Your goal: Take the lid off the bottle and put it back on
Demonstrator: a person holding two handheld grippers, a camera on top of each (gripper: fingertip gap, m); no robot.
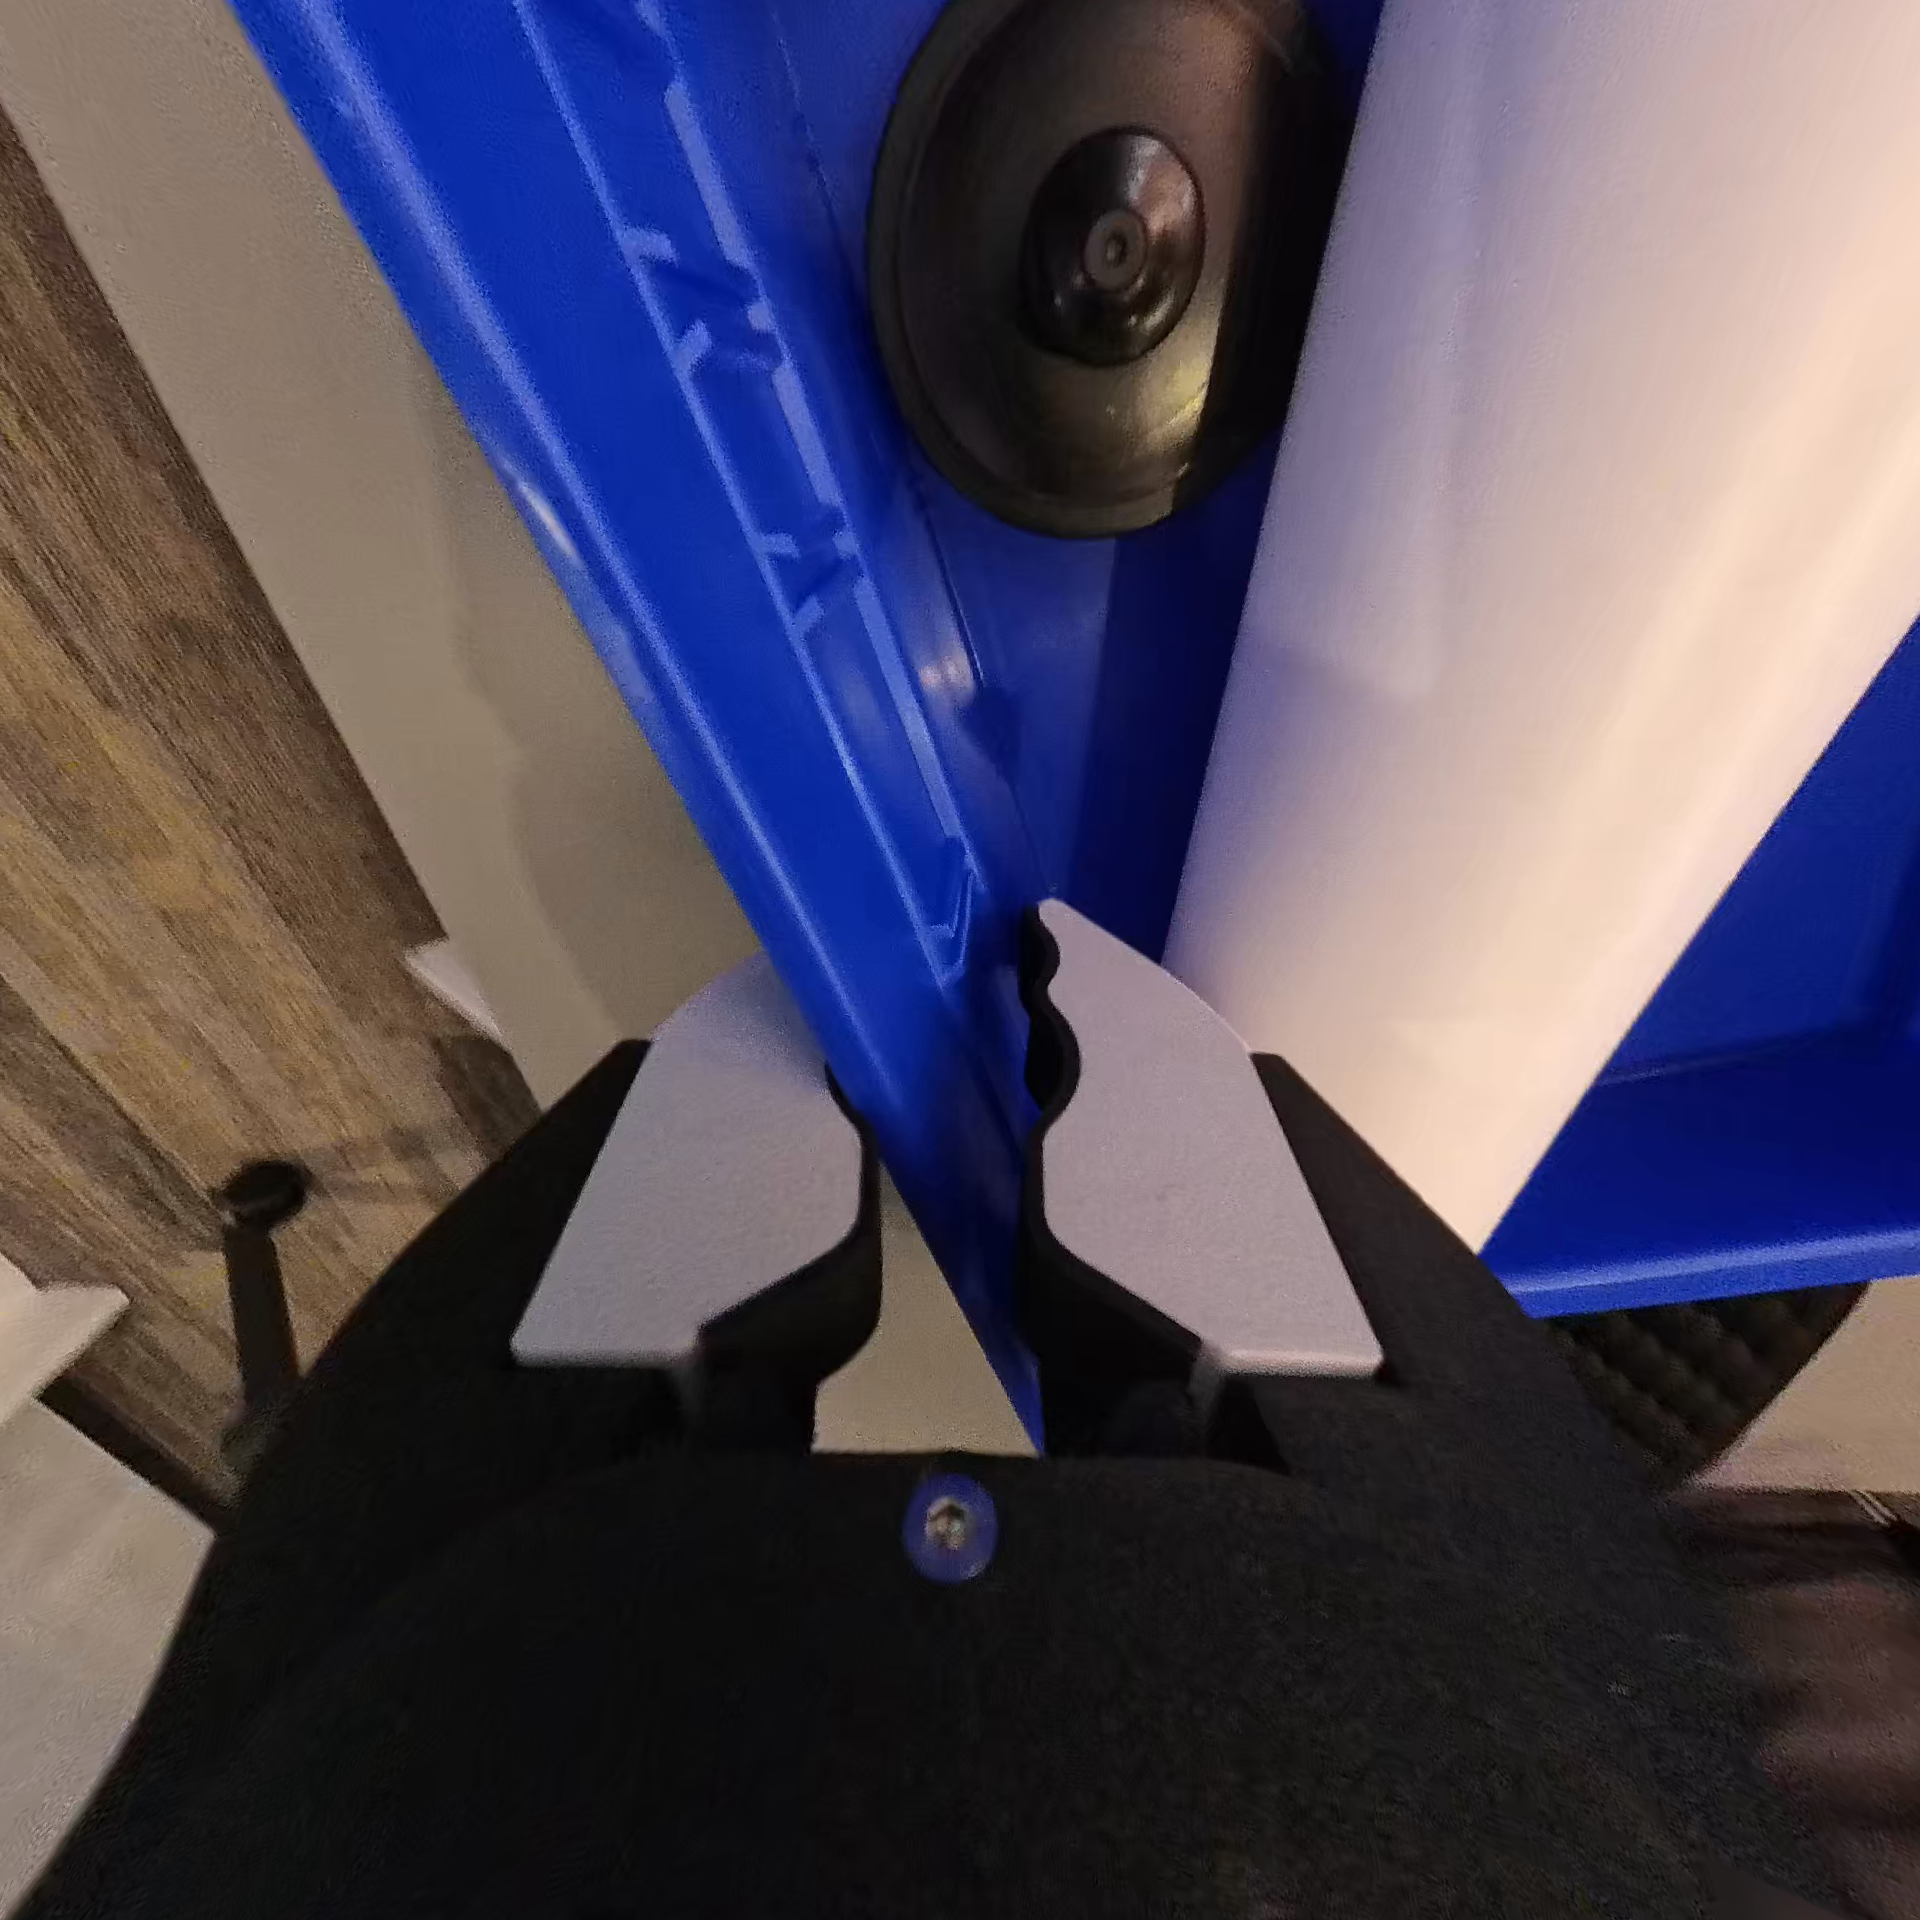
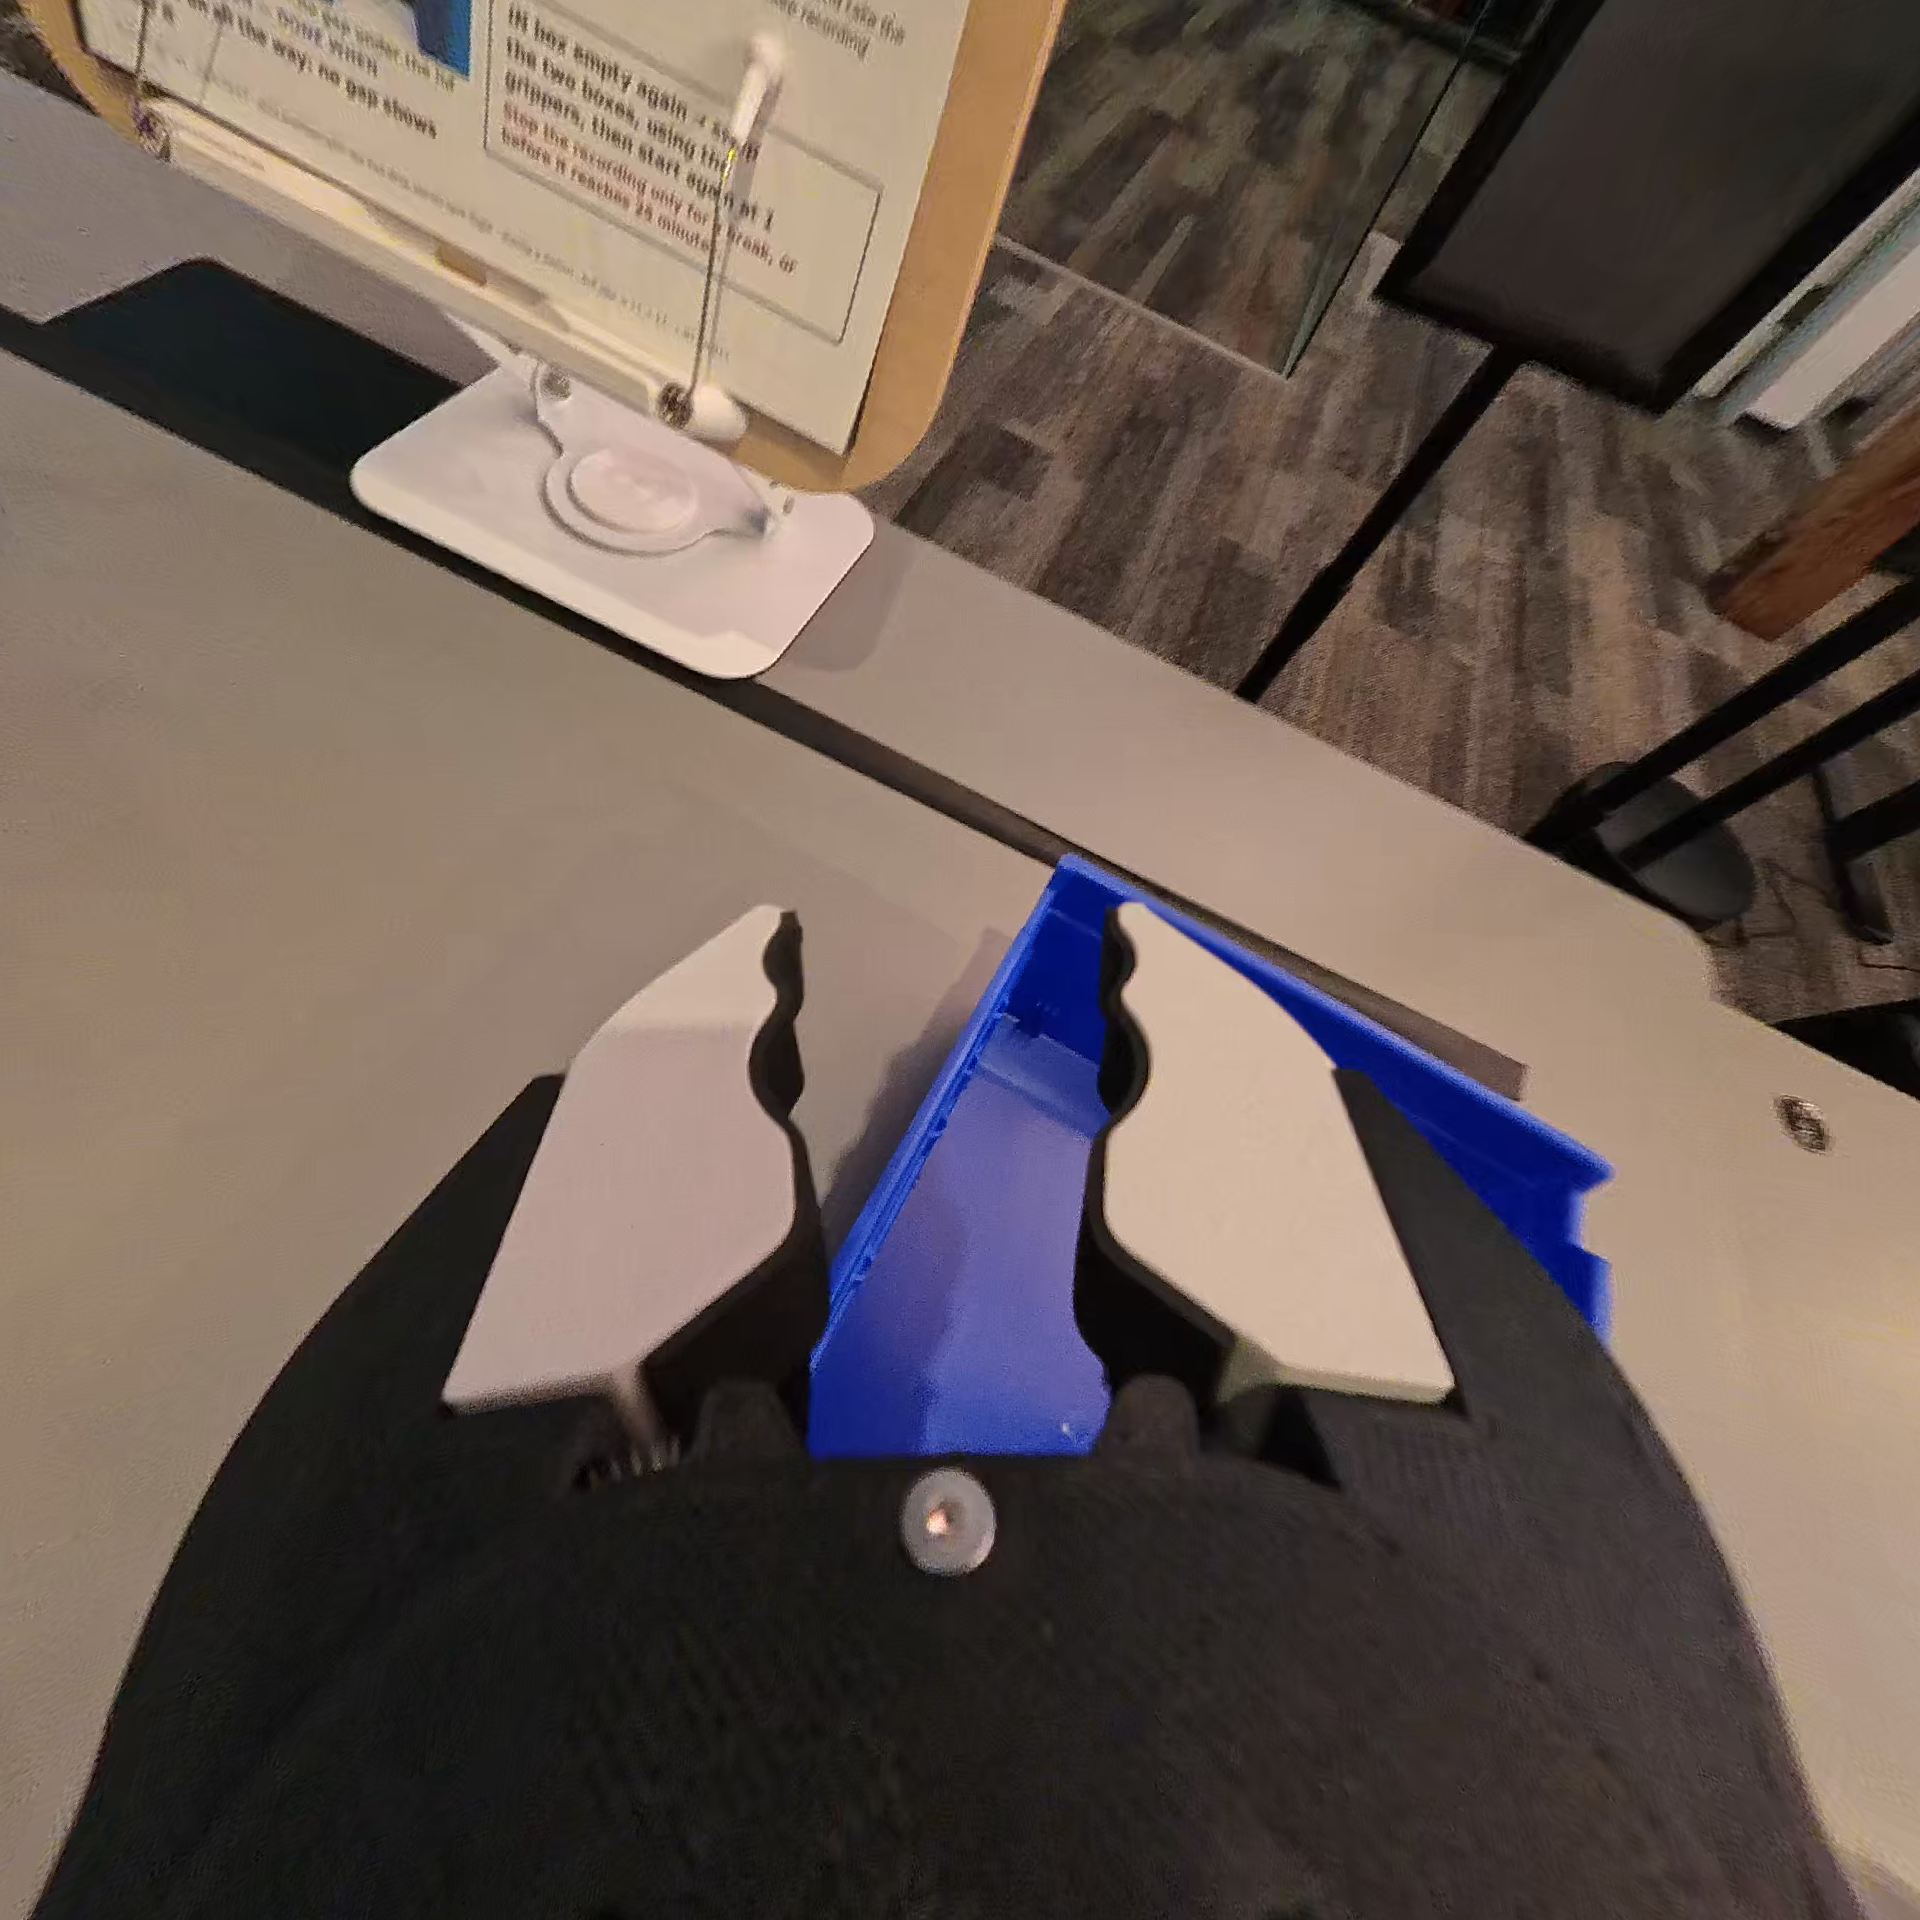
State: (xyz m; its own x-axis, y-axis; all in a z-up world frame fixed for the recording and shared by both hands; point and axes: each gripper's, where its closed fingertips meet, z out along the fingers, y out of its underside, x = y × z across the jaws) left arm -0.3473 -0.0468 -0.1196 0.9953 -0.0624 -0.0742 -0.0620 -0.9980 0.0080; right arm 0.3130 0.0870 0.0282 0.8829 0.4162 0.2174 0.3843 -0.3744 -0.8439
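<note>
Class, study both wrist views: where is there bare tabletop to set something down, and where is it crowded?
Bare table lies between the white stand and the right gripper, left of the blue box. It is crowded at that box, and where the left gripper clamps a blue bin wall.

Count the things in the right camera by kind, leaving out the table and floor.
Blue bin: 1
Sign stand: 1
Right gripper: 1
Total: 3
</note>
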